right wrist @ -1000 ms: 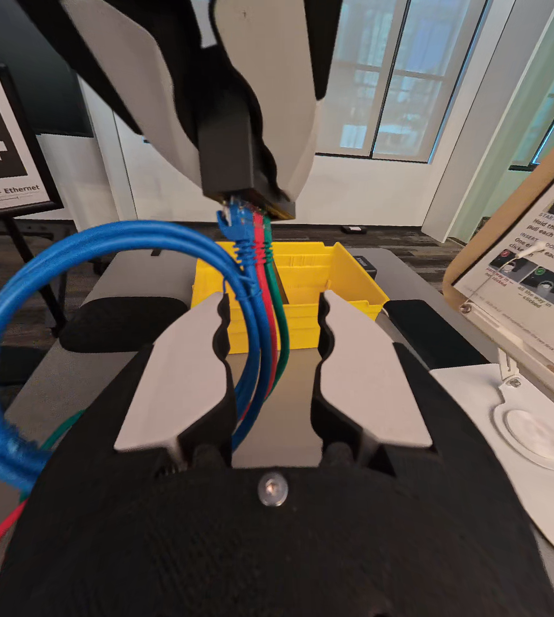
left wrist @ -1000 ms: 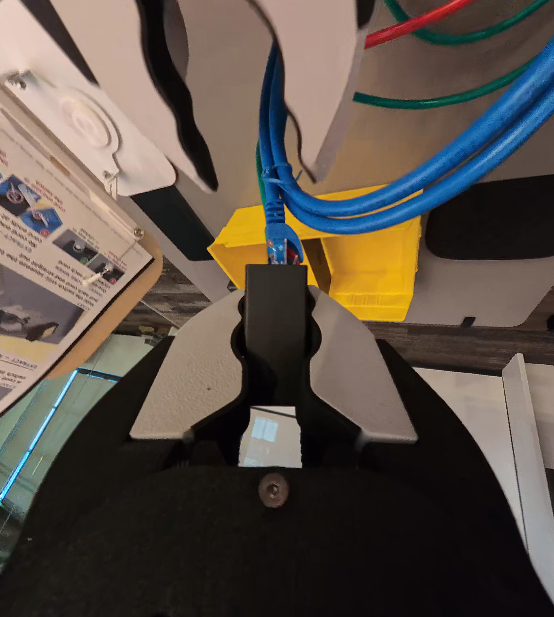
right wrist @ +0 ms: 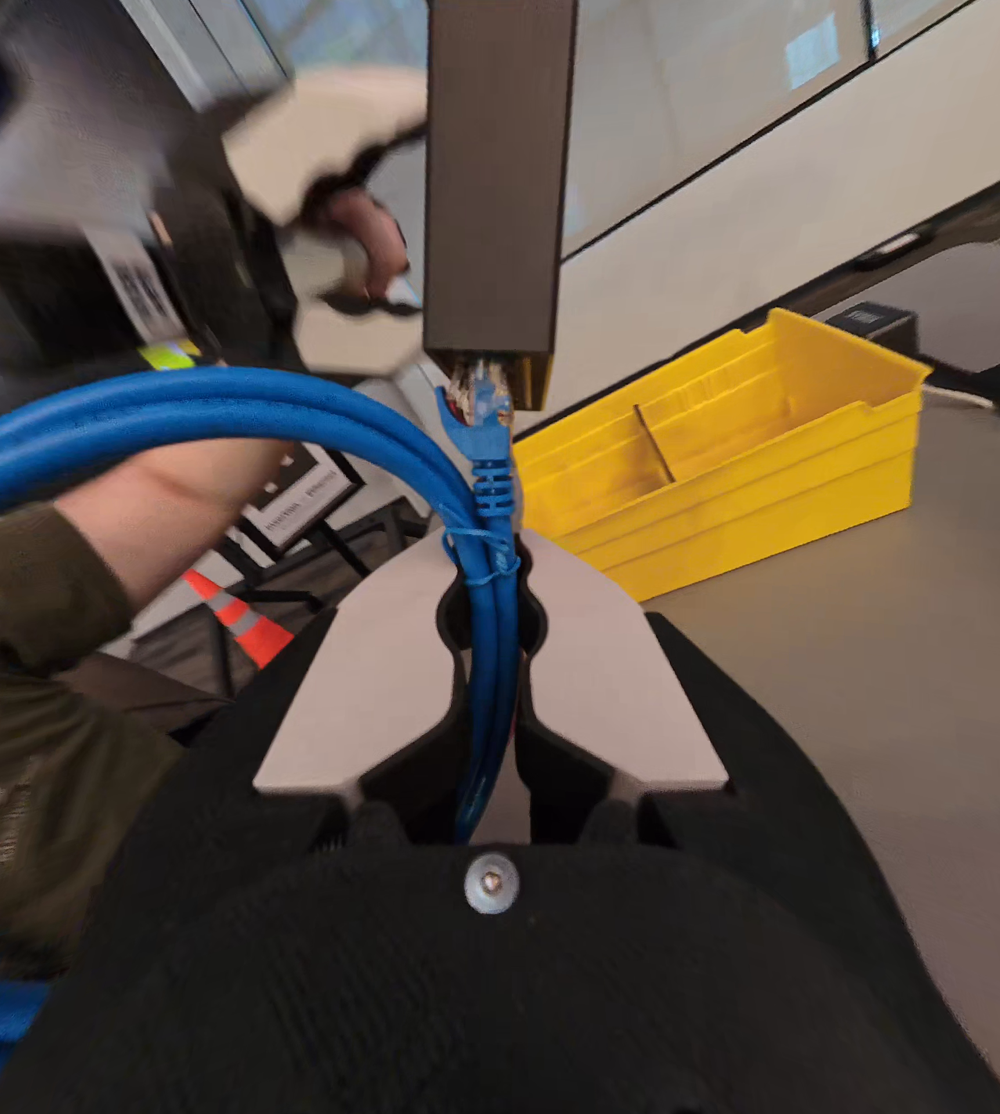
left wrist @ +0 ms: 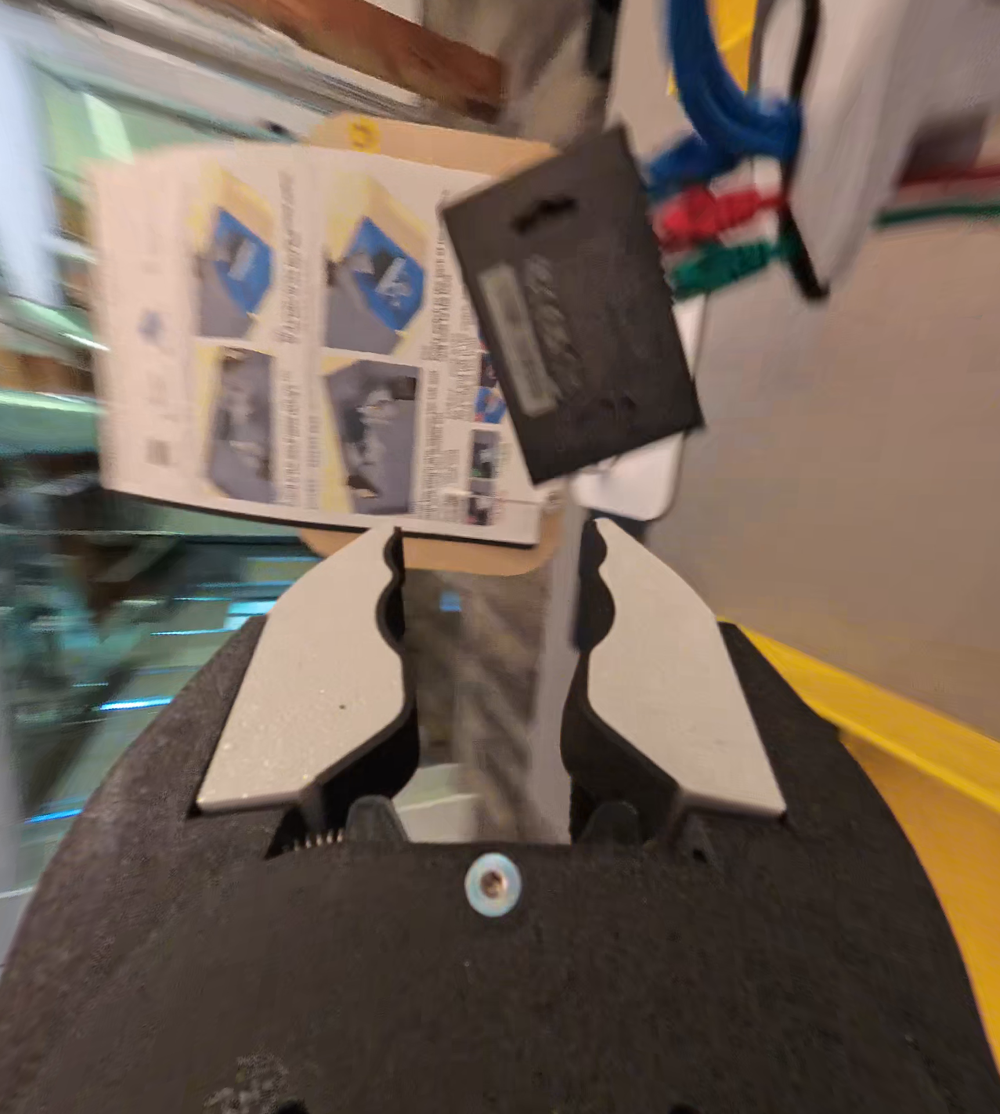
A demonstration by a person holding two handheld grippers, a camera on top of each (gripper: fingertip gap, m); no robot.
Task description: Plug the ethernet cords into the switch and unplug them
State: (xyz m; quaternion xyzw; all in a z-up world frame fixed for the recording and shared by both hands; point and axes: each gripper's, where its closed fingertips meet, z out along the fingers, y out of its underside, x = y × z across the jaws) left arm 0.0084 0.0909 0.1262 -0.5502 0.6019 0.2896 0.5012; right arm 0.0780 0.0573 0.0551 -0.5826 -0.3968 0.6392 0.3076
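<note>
My right gripper (right wrist: 488,542) is shut on the bundled blue ethernet cords (right wrist: 184,404) just below their plugs. The black switch (right wrist: 497,181) stands above it, carried only by the cords, with a blue plug (right wrist: 488,422) in its ports. In the left wrist view the switch (left wrist: 569,313) floats at the upper right with blue (left wrist: 720,102), red (left wrist: 714,211) and green (left wrist: 726,262) cords plugged in. My left gripper (left wrist: 491,533) is open and empty, below and apart from the switch. It shows as a pale blur in the right wrist view (right wrist: 316,138).
A yellow divided bin (right wrist: 756,482) sits on the grey table (right wrist: 847,693) to the right; its rim (left wrist: 937,814) is close to my left gripper. An instruction sheet on a board (left wrist: 304,337) stands behind. A person's hand and sleeve (right wrist: 141,518) are at left, an orange cone (right wrist: 238,615) beyond.
My left gripper has let go of the switch, opened and pulled away fast. My right gripper has shut on the cords and now carries the switch by them.
</note>
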